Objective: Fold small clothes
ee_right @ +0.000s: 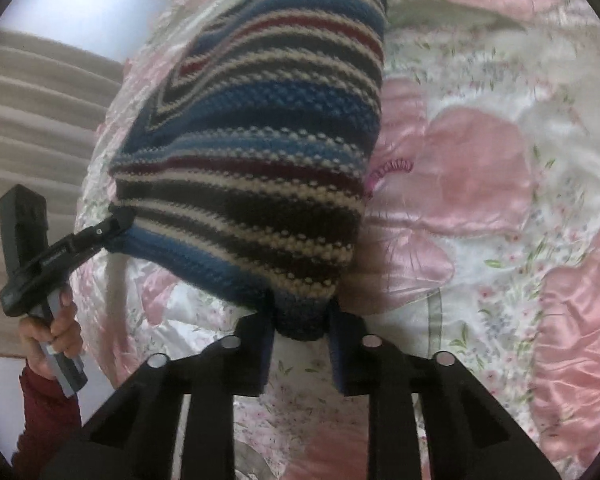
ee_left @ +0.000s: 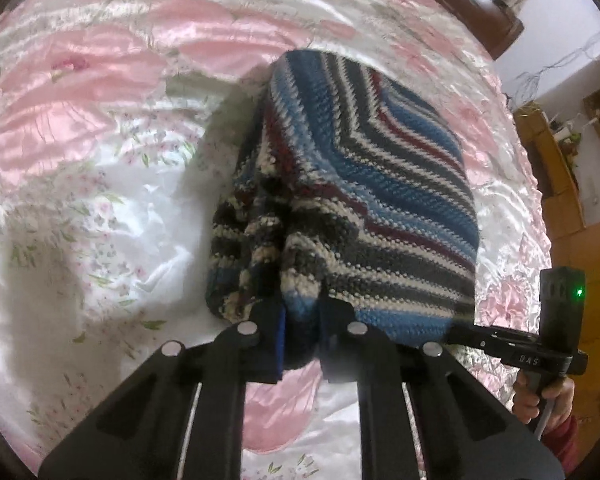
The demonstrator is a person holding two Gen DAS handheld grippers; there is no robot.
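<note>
A small striped knit garment, blue, white, dark grey and maroon, hangs lifted above the bed between both grippers. My left gripper is shut on its bunched near corner. In the same view my right gripper shows at the right, clamped on the other corner. In the right wrist view the garment fills the middle, and my right gripper is shut on its lower edge. There my left gripper bites the left corner, held by a hand in a red sleeve.
A shiny pink and white floral bedspread covers the bed below. A wooden headboard and wooden furniture stand at the right. A pink frilly bit peeks out beside the garment. A beige striped surface lies at the left.
</note>
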